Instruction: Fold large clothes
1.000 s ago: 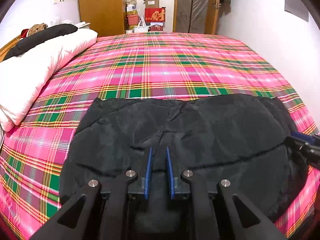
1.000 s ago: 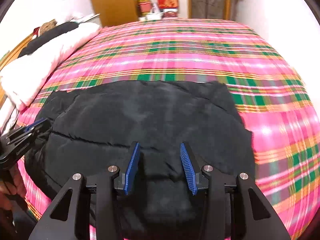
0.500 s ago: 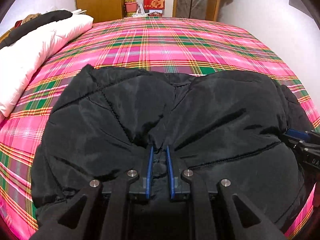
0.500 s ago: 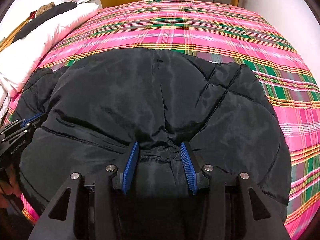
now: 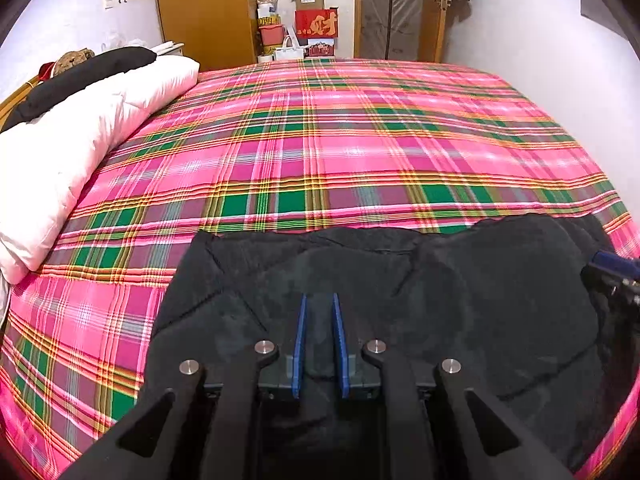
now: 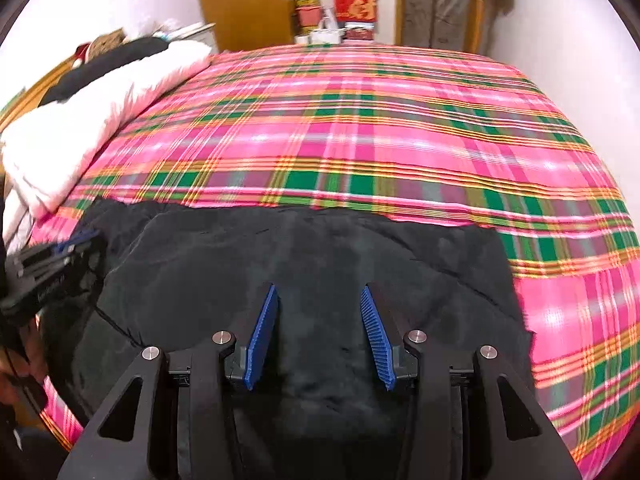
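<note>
A black padded jacket [image 5: 460, 300] lies spread across the near part of a bed with a pink plaid sheet [image 5: 320, 140]. My left gripper [image 5: 318, 298] is shut on a thin fold at the jacket's near edge, its blue pads close together. Black fabric fills the wider gap between the pads of my right gripper [image 6: 319, 288], which grips a thicker bunch of the jacket [image 6: 320, 248]. The right gripper [image 5: 616, 266] shows at the right edge of the left wrist view. At the left edge of the right wrist view is the left gripper [image 6: 56, 256], held by a hand [image 6: 16, 364].
A white duvet [image 5: 60, 152] with a black garment [image 5: 88, 68] on top lies along the bed's left side. Beyond the far end stand a wooden wardrobe [image 5: 204, 12] and stacked boxes [image 5: 316, 24]. A white wall [image 5: 540, 40] runs along the right.
Half a second ago the jacket billowed and filled much more of both views. Now it lies flat again, its far edge drawn back toward me, with more sheet showing.
</note>
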